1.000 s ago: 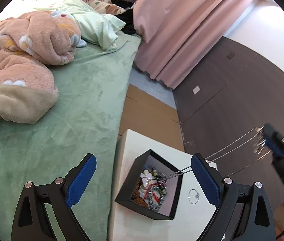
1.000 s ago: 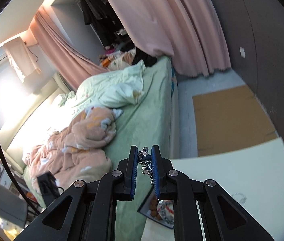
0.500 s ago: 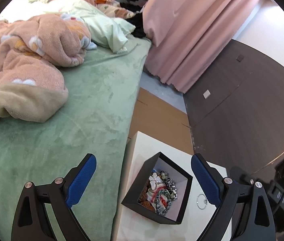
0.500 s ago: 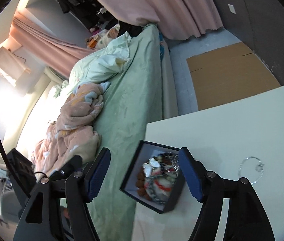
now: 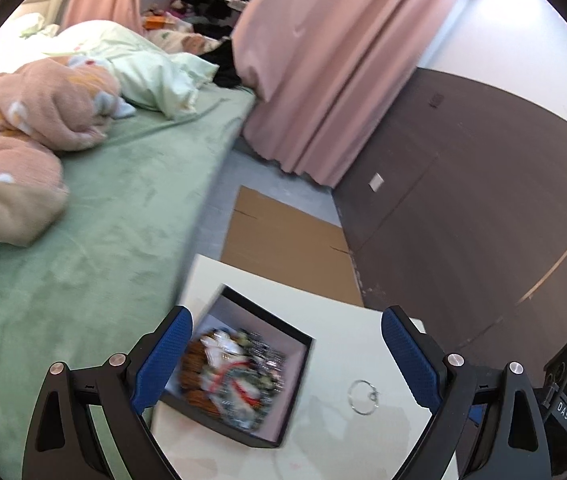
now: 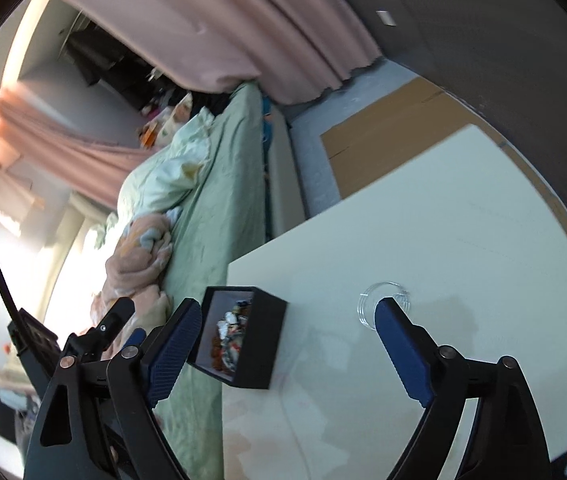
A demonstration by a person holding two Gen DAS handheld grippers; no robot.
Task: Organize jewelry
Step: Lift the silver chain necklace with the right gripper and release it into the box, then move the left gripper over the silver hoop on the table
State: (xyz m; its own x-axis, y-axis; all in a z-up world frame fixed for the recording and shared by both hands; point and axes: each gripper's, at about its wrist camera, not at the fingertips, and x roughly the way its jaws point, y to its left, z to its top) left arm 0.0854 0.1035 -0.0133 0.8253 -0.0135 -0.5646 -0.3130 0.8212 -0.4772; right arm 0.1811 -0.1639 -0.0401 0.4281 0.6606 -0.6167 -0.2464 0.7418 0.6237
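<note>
A black square box (image 5: 295, 380) full of mixed jewelry (image 5: 235, 376) stands on a cream table (image 5: 323, 312), near its left edge. It also shows in the right wrist view (image 6: 261, 336). A thin silver ring bracelet (image 5: 363, 392) lies on the table to the right of the box, seen too in the right wrist view (image 6: 383, 296). My left gripper (image 5: 287, 360) is open and empty above the box. My right gripper (image 6: 291, 344) is open and empty, above the table between box and bracelet.
A bed with a green sheet (image 5: 83, 240) and a pink blanket (image 5: 23, 132) lies left of the table. Pink curtains (image 5: 323, 60) hang behind. A brown cardboard sheet (image 5: 283, 240) lies on the floor beside a dark wall (image 5: 483, 200).
My right gripper was shut on a silver necklace over the box; it has opened and the necklace is in the box. Both grippers have come lower and nearer the table.
</note>
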